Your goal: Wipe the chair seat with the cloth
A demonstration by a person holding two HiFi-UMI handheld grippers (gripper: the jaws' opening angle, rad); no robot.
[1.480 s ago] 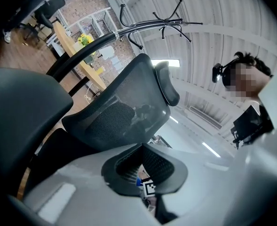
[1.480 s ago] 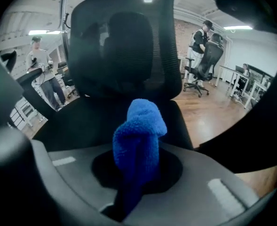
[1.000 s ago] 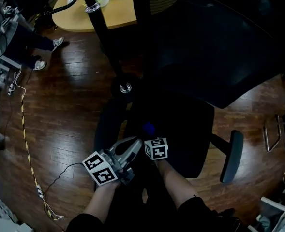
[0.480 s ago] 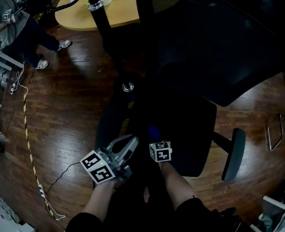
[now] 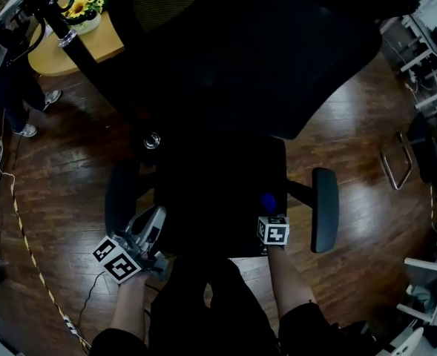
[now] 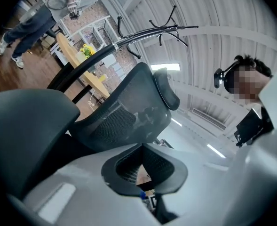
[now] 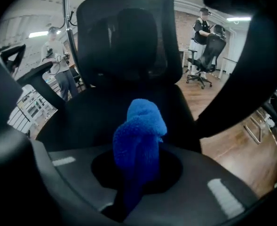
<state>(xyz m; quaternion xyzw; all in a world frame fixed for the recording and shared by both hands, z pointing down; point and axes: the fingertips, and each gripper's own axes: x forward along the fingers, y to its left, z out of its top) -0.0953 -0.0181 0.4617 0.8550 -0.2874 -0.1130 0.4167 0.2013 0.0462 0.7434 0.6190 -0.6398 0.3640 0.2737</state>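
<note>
The black office chair's seat (image 5: 211,184) lies just ahead of me in the head view and fills the middle of the right gripper view (image 7: 105,112). My right gripper (image 5: 268,209) is at the seat's front right part, shut on a bunched blue cloth (image 5: 268,202). In its own view the cloth (image 7: 140,135) stands up from between the jaws of the right gripper (image 7: 138,171), over the seat. My left gripper (image 5: 156,218) hovers at the seat's front left corner by the armrest, jaws together with nothing in them; its own view looks up past the chair back (image 6: 124,112).
Armrests flank the seat at left (image 5: 120,195) and right (image 5: 324,208), with the broad backrest (image 5: 240,50) beyond. A black pole (image 5: 70,39) and a wooden table (image 5: 92,47) with flowers stand at far left. A cable (image 5: 21,232) runs over the wood floor; a person (image 7: 201,25) stands behind.
My right gripper has carried the cloth rightward along the front of the seat, away from the left gripper. The head view has swung, so the chair now sits more centrally.
</note>
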